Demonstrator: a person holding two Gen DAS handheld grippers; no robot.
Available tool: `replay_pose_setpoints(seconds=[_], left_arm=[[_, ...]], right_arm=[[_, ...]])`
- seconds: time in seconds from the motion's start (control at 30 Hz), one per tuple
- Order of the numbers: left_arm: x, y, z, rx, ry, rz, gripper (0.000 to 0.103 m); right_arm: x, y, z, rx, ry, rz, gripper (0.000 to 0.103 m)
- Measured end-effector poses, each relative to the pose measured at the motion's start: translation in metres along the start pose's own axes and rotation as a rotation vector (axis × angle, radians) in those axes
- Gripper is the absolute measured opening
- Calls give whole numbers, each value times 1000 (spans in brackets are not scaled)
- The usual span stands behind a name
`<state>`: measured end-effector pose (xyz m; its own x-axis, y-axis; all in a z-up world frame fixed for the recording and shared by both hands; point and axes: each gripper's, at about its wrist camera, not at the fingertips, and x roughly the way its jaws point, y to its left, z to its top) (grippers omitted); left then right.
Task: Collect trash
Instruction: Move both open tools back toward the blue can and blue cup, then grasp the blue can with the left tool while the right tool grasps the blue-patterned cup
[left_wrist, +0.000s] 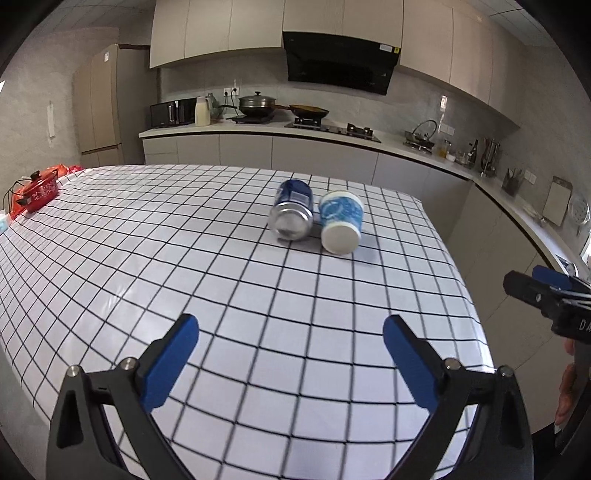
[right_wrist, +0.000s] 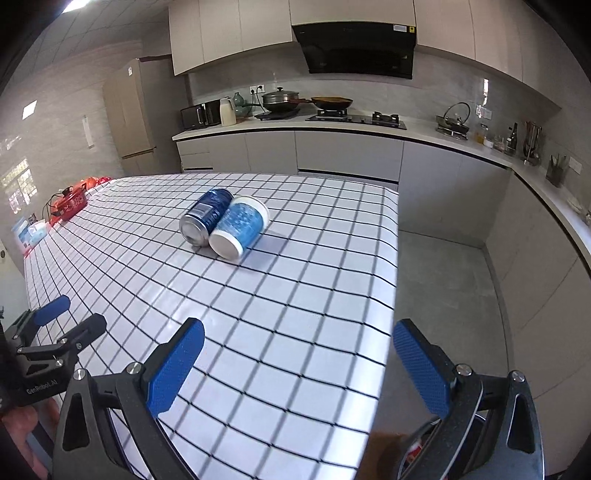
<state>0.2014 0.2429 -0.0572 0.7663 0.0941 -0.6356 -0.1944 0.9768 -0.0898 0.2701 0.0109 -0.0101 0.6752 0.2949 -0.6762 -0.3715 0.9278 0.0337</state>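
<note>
A dark blue drink can (left_wrist: 291, 212) (right_wrist: 205, 218) lies on its side on the checked tablecloth (left_wrist: 221, 280) (right_wrist: 277, 314), its silver base toward me. Touching it on the right lies a blue and white paper cup (left_wrist: 340, 221) (right_wrist: 240, 227), also on its side. My left gripper (left_wrist: 291, 332) is open over the near part of the table, well short of both. My right gripper (right_wrist: 299, 341) is open too, over the table's right edge, with nothing between its fingers. Each gripper shows at the edge of the other's view: the right gripper (left_wrist: 539, 284), the left gripper (right_wrist: 75, 317).
A red pot (left_wrist: 38, 190) (right_wrist: 72, 203) and packets sit at the table's far left corner. Beyond the table runs a kitchen counter (left_wrist: 332, 133) with a stove and pans. Grey floor (right_wrist: 443, 280) lies right of the table. Something dark with red shows below my right gripper (right_wrist: 417, 450).
</note>
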Motion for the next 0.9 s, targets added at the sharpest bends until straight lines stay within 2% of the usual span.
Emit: replay_pose_setpoints(seconds=[0.1,0.17,0.27,0.53,0.7,0.9], left_arm=[[11,9,8,9,6,-2,99],[20,15,14,14,8,-7,98],[33,25,24,17,13,-24,94],[79,51,45,3,41,-50,93],[104,67,59,-11,54,-51,92],[129,76,71,-18,69,-53,92]], right_arm=[[14,11,8,3,1,5,98],[25,18,14,7,5,7,88],[42,26,22,16,13,13,81],[99,57,48,3,45,27,81],[147,73,69,14,83,64,72],[194,81,82,23,120,63,62]])
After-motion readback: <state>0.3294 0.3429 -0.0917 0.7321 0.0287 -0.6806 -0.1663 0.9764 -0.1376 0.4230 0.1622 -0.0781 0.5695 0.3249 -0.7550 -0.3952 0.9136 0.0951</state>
